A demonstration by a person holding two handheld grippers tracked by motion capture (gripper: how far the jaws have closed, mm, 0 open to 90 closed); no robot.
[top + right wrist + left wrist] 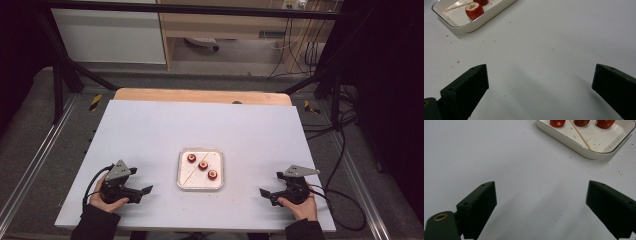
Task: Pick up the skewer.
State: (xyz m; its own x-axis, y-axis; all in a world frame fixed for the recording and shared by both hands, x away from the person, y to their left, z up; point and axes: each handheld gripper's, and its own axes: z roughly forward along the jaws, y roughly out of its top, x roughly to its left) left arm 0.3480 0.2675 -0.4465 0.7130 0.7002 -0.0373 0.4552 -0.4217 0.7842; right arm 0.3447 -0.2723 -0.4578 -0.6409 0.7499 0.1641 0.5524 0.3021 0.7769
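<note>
A white rectangular tray (183, 181) lies at the middle of the white table, holding three red cored fruits (203, 165) and a thin wooden skewer (192, 170). My left gripper (147, 190) rests on the table left of the tray, jaws wide apart and empty. My right gripper (263, 193) rests to the tray's right, also open and empty. In the left gripper view the tray (574, 143) sits ahead at upper right, with the skewer (581, 135) across it. In the right gripper view the tray (480, 20) is at upper left with a red fruit (474, 11) in it.
Small reddish crumbs (458, 61) speckle the table around the tray. The table's wooden far edge (202, 96) and a black frame (65, 70) stand beyond. Cables (345, 150) trail off the right side onto the floor.
</note>
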